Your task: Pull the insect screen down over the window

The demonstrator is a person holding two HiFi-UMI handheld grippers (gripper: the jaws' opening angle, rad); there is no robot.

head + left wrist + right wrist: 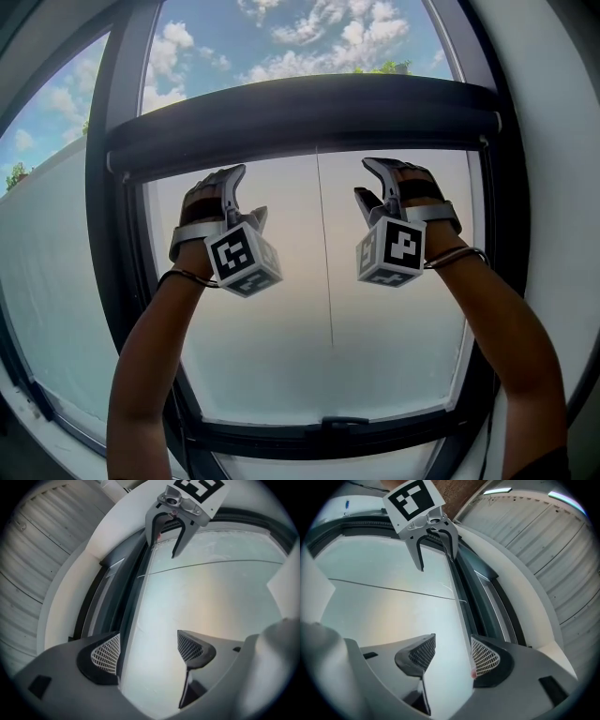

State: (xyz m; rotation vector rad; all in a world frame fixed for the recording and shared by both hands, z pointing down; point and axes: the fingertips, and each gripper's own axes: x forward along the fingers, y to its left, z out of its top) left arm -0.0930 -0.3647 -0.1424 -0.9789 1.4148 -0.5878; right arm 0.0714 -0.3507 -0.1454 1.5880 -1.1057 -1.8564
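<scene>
Both arms raised in front of the window frame (111,244). Left gripper (246,192) and right gripper (370,178) side by side, apart from each other, tips just below the dark roller housing (309,112) that spans the window.

Jaws of both spread wide, nothing between the pads (only the pale sheet beyond them, in the left gripper view (147,651) and the right gripper view (453,654) alike).

Insect screen (281,319): pale hazy sheet from the housing down to the bottom rail (281,439) (weave too fine to make out).

Thin cord (324,262) hanging down the middle, between the two grippers. Small handle (345,422) on the bottom rail. Blue sky (309,37) with clouds above the housing.
</scene>
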